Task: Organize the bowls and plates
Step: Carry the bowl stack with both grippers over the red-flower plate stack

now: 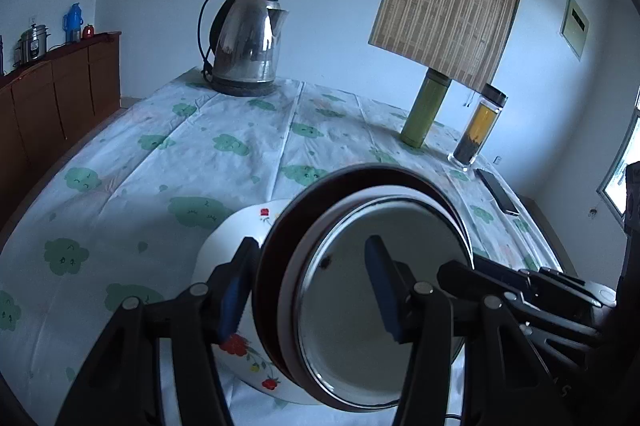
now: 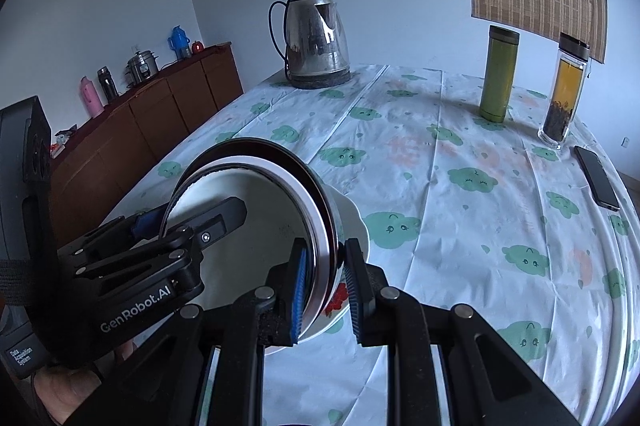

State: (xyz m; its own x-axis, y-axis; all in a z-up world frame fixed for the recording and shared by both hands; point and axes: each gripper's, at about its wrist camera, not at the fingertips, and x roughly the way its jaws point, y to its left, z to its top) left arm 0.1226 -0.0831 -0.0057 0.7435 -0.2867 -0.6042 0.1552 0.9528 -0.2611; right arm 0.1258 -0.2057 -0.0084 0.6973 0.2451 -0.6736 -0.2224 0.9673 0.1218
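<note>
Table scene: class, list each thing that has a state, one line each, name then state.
bowl stack: nested, tilted on edge, gripped from both sides
left gripper: shut on bowl stack
right gripper: shut on bowl stack
floral plate: flat on the table under the bowls
kettle: upright, lid closed
green flask: upright, capped
tea bottle: upright, capped

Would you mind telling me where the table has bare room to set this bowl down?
The widest free patch lies between the kettle and the flowered plate. The right edge is crowded: green flask, tea bottle, phone.
</note>
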